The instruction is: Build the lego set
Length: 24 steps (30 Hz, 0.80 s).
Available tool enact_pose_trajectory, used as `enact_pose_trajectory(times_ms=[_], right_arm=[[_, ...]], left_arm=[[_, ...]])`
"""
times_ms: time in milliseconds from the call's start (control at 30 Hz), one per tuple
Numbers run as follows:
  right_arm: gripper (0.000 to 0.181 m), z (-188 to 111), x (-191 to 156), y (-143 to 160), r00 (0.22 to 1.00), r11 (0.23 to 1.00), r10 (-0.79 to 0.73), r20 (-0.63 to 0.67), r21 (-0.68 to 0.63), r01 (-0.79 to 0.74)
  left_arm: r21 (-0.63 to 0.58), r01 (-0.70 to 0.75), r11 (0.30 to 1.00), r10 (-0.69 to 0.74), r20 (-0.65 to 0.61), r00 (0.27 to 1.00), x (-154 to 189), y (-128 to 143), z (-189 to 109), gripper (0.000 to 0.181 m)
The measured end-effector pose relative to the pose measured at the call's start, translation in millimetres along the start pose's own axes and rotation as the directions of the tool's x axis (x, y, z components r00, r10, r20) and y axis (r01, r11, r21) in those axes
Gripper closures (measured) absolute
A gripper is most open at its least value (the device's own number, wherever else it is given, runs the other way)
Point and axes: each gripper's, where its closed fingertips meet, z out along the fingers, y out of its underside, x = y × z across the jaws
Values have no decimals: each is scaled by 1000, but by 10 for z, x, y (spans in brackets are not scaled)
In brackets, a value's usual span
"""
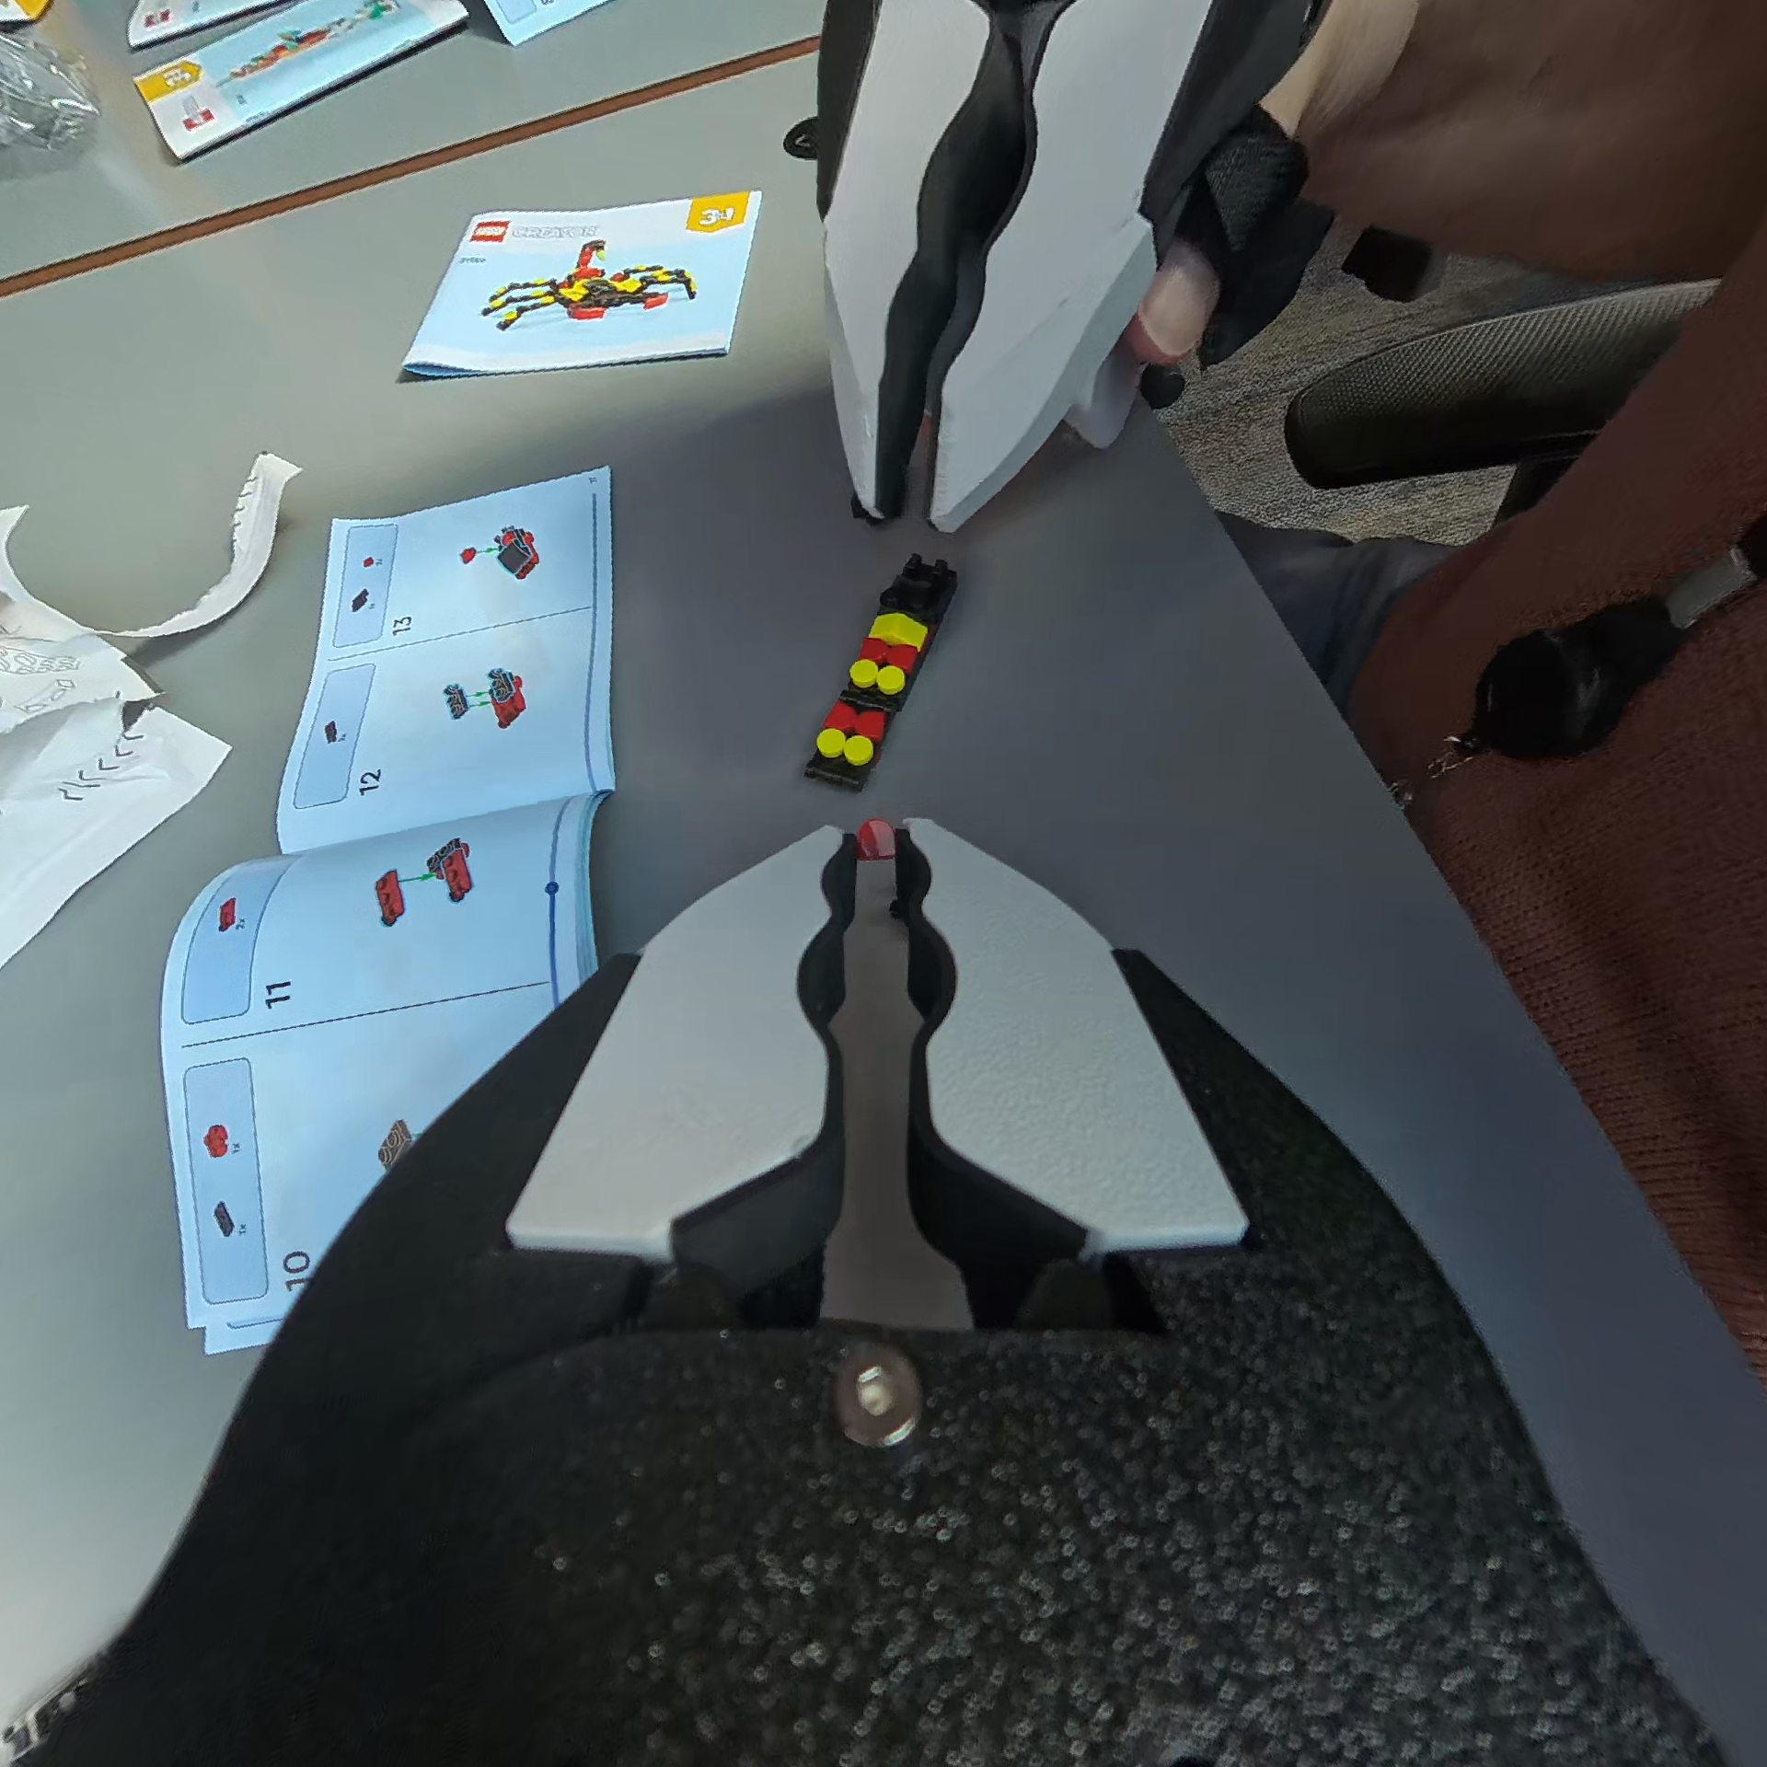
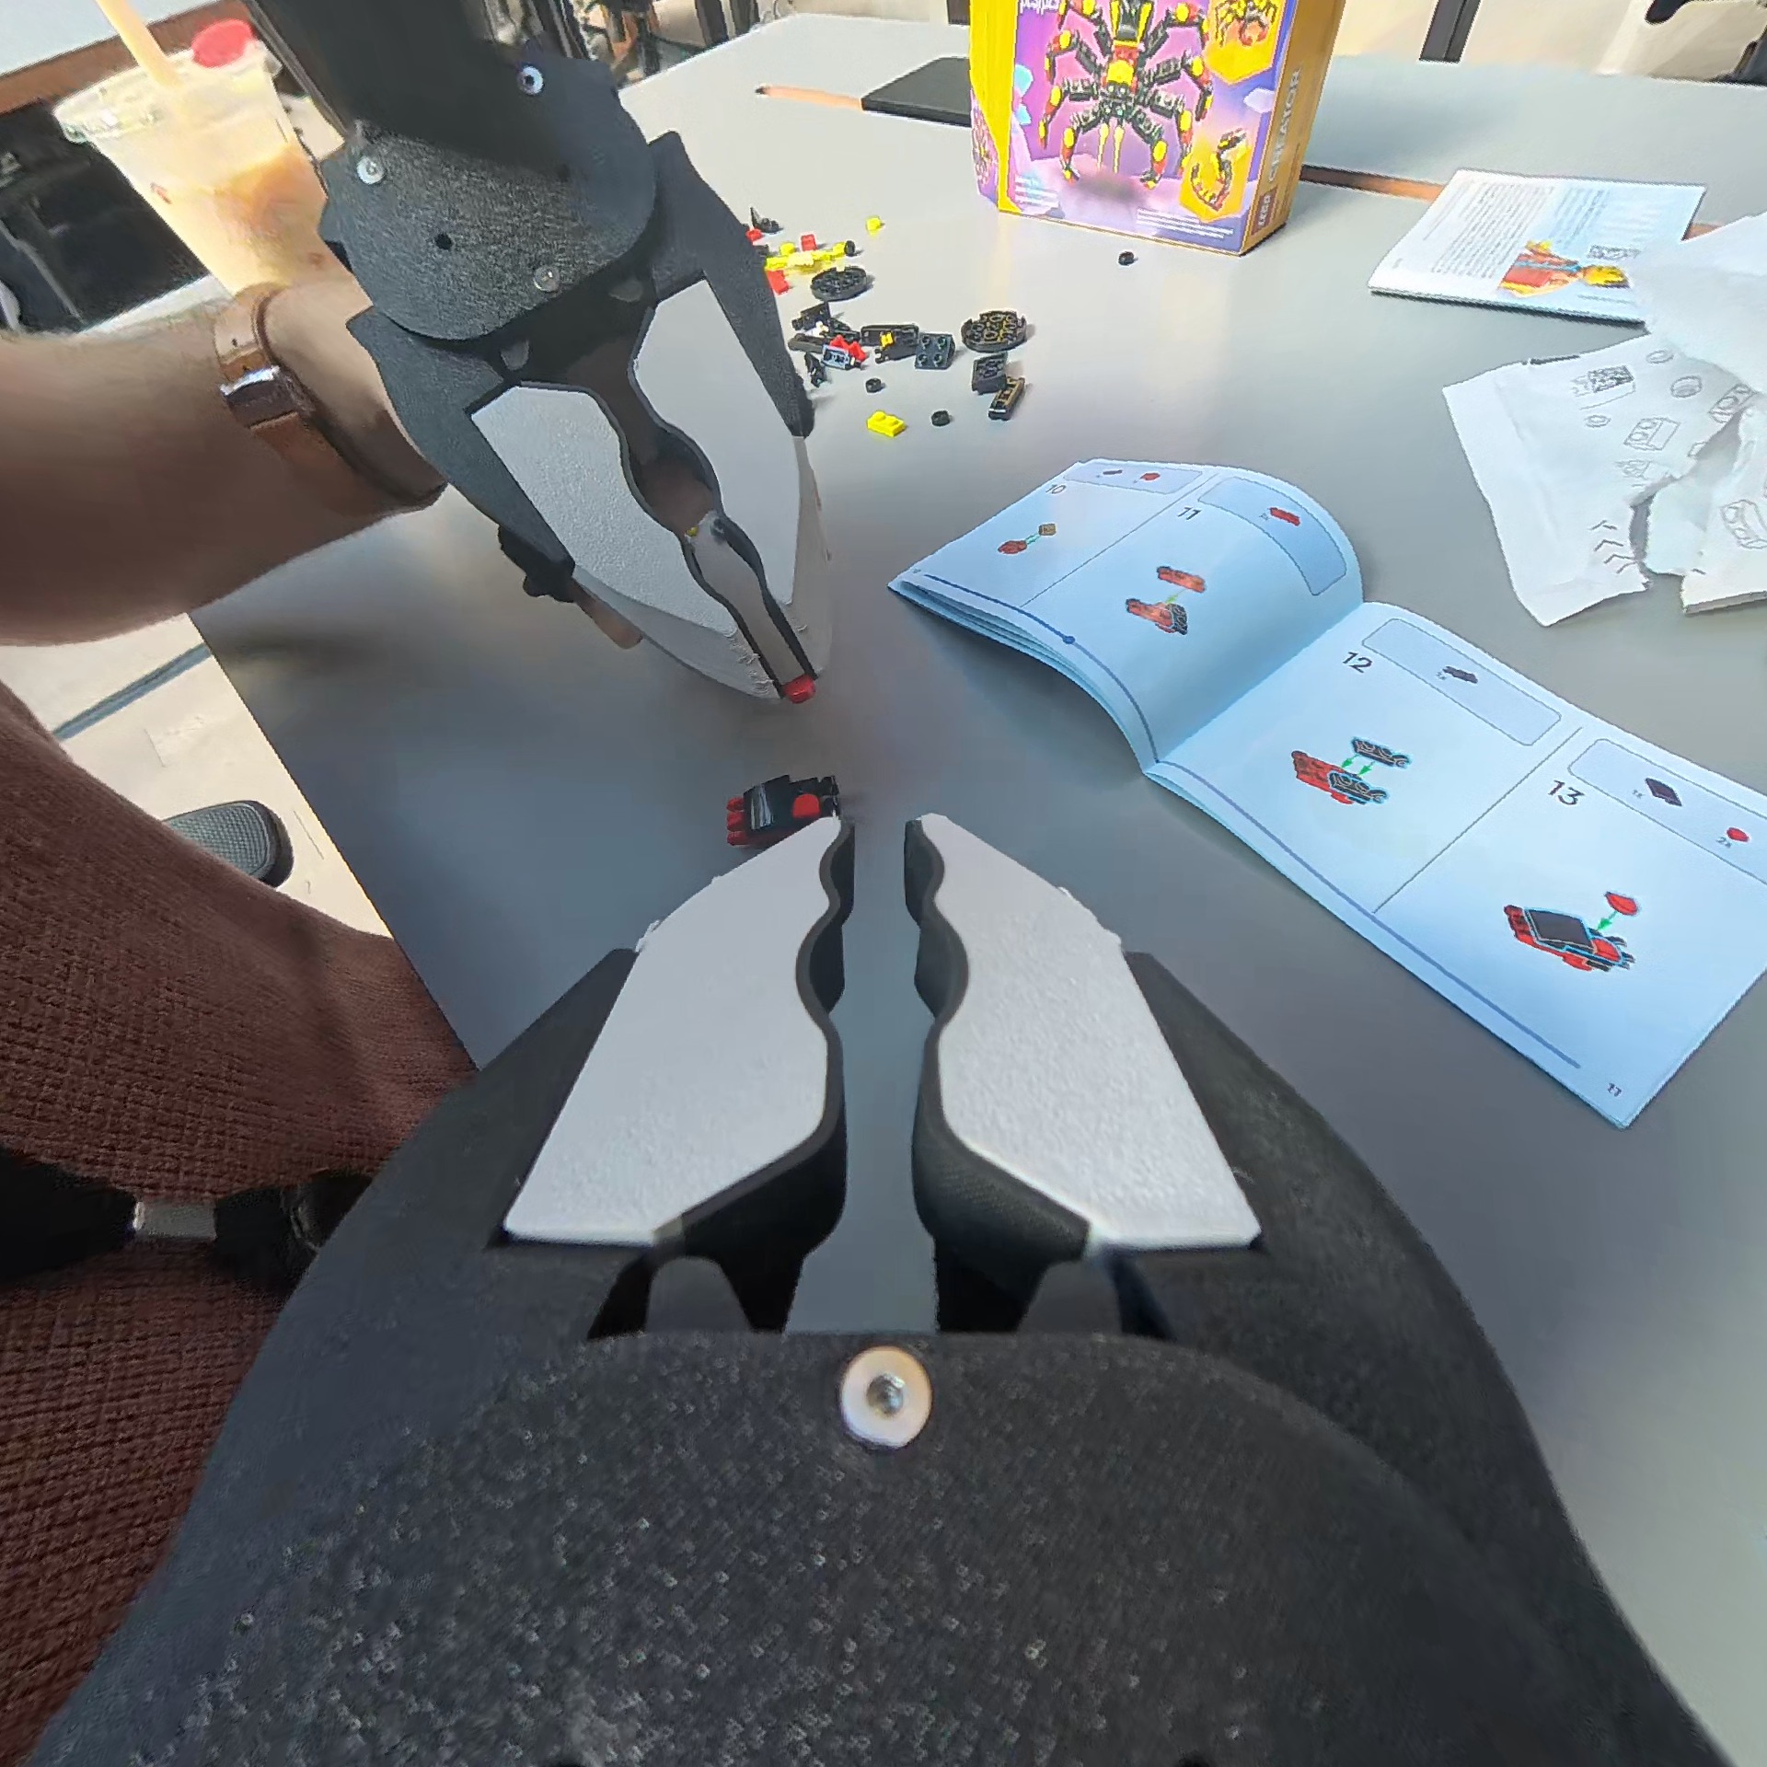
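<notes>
A small build (image 1: pixel 878 681) of black plates with red and yellow pieces lies on the grey table (image 1: pixel 1100 765) near its edge. My left gripper (image 1: pixel 873 828) is shut on a small red piece (image 1: pixel 875 845), just short of the build's near end. In the right wrist view the left gripper (image 2: pixel 792 677) holds the red piece (image 2: pixel 799 687) a little above the build (image 2: pixel 776 809). My right gripper (image 2: pixel 878 834) is slightly open and empty, its tips next to the build. In the left wrist view the right gripper (image 1: pixel 904 516) stands at the build's far end.
An open instruction booklet (image 2: pixel 1339 765) lies beside the build. Loose pieces (image 2: pixel 889 325), the set's box (image 2: pixel 1138 115) and a drink cup (image 2: pixel 210 172) stand farther back. Torn paper (image 1: pixel 96 669) and a closed booklet (image 1: pixel 583 287) lie to the left. A chair (image 1: pixel 1482 402) stands past the table edge. There is about 7 centimetres between the tips of the two grippers.
</notes>
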Motion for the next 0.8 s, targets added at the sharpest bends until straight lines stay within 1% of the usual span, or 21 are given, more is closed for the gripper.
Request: enact_pose_trajectory(times_ms=[67, 133, 267, 400, 600, 800], right_arm=[[174, 59, -33, 35, 1000, 999, -21, 9, -37, 21], [181, 147, -56, 73, 999, 997, -38, 24, -66, 39], [181, 334, -100, 101, 997, 992, -54, 61, -108, 61], [181, 477, -142, 134, 992, 980, -105, 77, -159, 116], [181, 585, -193, 209, 987, 969, -119, 104, -203, 139], [181, 638, -228, 239, 984, 961, -139, 111, -223, 161]], left_arm=[[-27, -16, 1000, 15, -20, 1000, -25, 27, 4, 174], [-50, -23, 998, 20, -59, 998, -28, 56, 23, 174], [-100, -50, 994, 37, -130, 991, -10, 130, 69, 174], [-125, -42, 991, 17, -199, 980, 53, 206, 84, 174], [-157, -40, 987, -2, -258, 966, 124, 296, 136, 174], [-164, -52, 985, 2, -290, 957, 125, 312, 164, 173]])
